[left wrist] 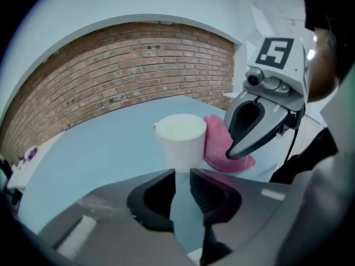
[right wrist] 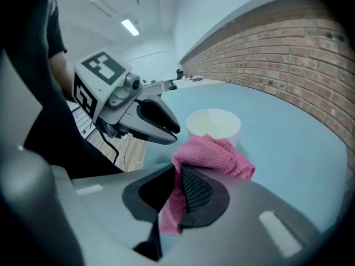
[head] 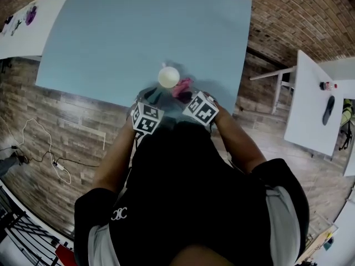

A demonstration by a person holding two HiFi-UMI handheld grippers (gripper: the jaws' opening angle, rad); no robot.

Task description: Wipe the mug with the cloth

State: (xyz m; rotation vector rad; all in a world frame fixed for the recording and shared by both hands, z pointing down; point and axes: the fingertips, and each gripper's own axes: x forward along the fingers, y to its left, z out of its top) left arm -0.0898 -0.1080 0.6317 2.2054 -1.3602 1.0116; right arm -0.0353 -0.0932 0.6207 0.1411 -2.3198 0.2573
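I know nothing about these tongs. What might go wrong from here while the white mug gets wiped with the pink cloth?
1. The mug stands free: the left tongs are empty, jaws narrowly apart, short of it. A push from the cloth might slide or tip it.
2. The mug sits close to the table's near edge, so a knock might send it off.
3. The right tongs pinch only a fold of the cloth; rubbing may pull it out.

No legible words or nos.: only black-and-white square code patterns on white plastic marker cube (head: 147,118) of left gripper (left wrist: 182,173) & like cube (head: 201,108) of right gripper (right wrist: 178,176), plus small white emblem (head: 119,214) on person's black shirt (head: 183,193), too tiny to read.
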